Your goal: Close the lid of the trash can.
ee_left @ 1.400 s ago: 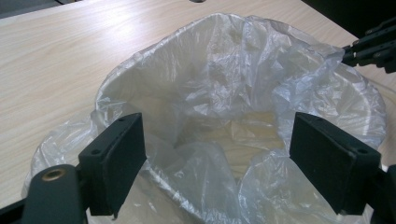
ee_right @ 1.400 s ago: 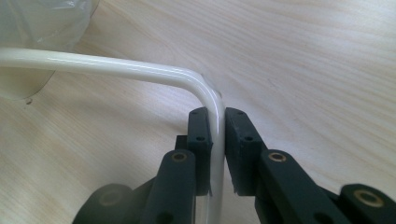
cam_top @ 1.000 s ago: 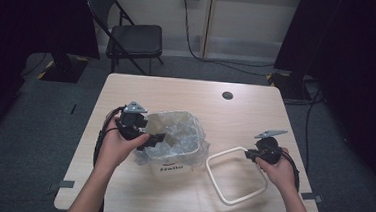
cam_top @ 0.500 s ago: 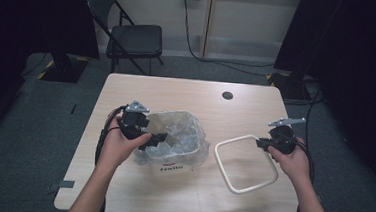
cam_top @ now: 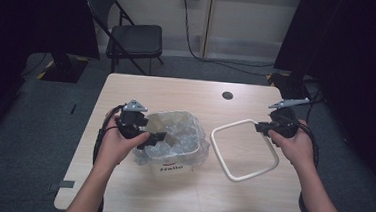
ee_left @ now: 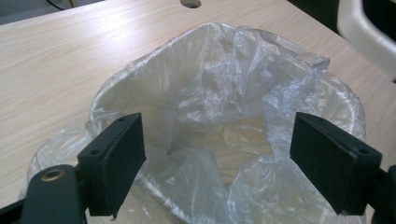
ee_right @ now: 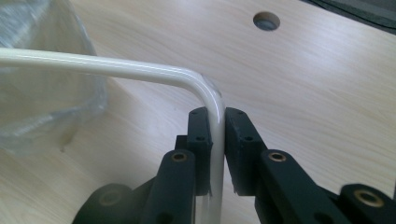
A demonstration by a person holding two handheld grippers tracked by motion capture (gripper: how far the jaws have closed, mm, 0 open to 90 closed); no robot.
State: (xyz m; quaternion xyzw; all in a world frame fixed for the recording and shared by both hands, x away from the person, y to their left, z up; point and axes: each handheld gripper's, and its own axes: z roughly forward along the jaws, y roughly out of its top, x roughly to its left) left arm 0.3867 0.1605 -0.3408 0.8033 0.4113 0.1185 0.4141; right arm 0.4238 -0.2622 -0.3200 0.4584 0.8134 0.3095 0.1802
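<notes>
On the bench, the right tool (cam_top: pixel 261 126) pinches the white ring (cam_top: pixel 243 150); keep it level over the bag (cam_top: pixel 176 135) at nine o'clock, where the left tool (ee_left: pixel 219 163) waits wide open.

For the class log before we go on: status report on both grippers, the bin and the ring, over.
Left gripper open over the bag-lined bin. Right gripper shut on white ring near its corner. Ring beside bin, nothing between.

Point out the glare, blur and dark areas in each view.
High view: table lit, surroundings nearly black, picture soft. Left gripper view: glare on plastic bag. Right gripper view: highlight along white ring clamped by right gripper; near jaws blurred.
</notes>
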